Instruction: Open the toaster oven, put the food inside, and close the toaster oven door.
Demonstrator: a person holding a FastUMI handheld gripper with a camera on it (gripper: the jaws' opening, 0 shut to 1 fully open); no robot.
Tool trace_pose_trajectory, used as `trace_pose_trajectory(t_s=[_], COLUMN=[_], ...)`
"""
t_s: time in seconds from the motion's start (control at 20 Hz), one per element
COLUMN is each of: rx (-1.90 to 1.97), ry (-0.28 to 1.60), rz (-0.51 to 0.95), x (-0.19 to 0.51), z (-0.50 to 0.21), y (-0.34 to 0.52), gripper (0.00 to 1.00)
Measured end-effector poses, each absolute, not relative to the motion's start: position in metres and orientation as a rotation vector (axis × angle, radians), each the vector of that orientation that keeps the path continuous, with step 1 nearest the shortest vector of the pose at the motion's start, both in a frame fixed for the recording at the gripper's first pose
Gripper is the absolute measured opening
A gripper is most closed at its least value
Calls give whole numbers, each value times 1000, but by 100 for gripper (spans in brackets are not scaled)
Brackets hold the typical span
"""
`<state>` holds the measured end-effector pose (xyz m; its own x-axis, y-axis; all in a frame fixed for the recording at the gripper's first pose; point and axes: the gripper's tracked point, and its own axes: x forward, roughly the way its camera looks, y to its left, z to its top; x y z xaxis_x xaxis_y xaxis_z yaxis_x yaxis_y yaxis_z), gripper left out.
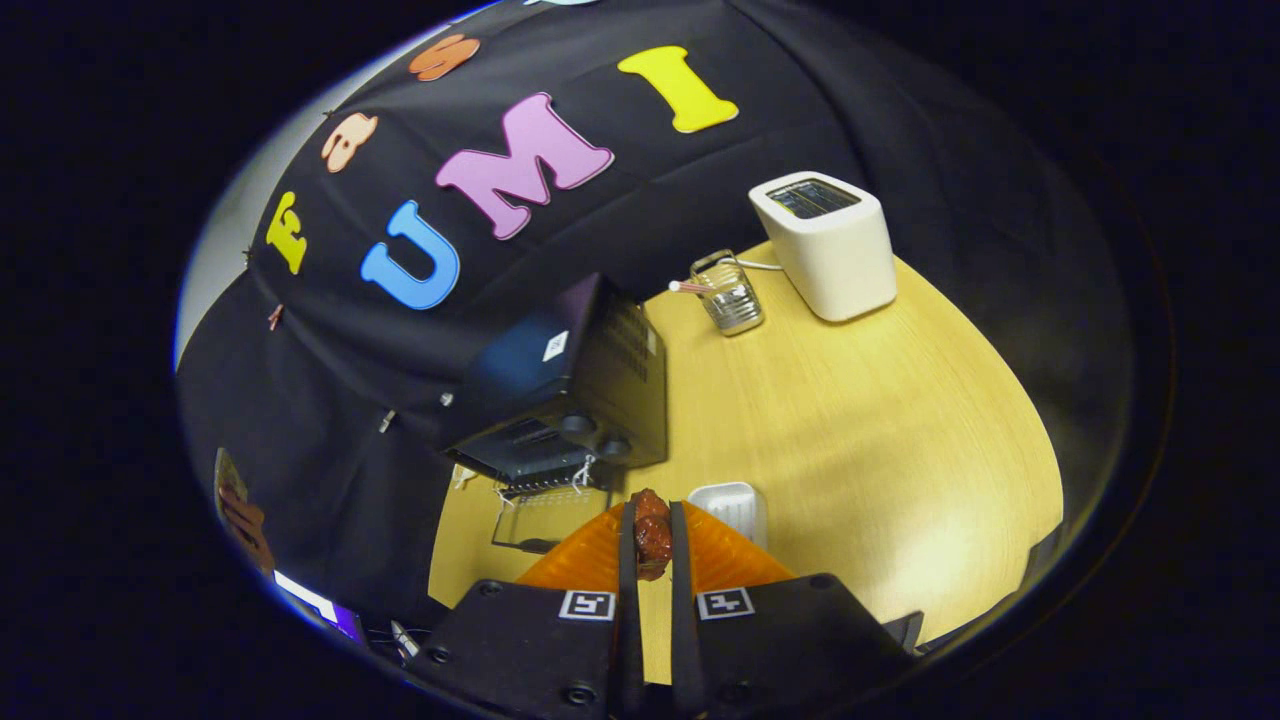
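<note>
Tool (652,545) narrow, both fingers clamped on dark reddish-brown food piece (652,535), held above worktop (850,420). Just right of the fingers: small white tray (733,505) on the worktop. Ahead & slightly left: black toaster oven (570,390), door (548,515) dropped open toward the tool, nothing between food and opening. Far right: glass cup (728,292) w/ sticks, then white toaster (826,243) beside it, well apart from the oven.

You look from the camera riding on the gripper (652,535), forward along its two fingers and steeply down onto the wooden table (850,420). The view is tilted, close to the black toaster oven (575,385) just ahead, with the white toaster (828,245) far beyond.
</note>
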<state>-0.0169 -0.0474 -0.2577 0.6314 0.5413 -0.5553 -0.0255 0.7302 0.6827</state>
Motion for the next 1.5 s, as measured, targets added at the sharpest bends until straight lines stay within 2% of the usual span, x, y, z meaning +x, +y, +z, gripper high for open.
trace_pose_trajectory(t_s=[0.3,0.55,0.75,1.1,1.5], rx=[714,786,831,868,938], ry=[777,790,783,809,772], rz=[424,471,465,365,255], x=[-33,-30,-1,60,102], z=[-224,-233,-248,-298,-332], y=[62,153,207,250,242], gripper=[15,15,15,15,15])
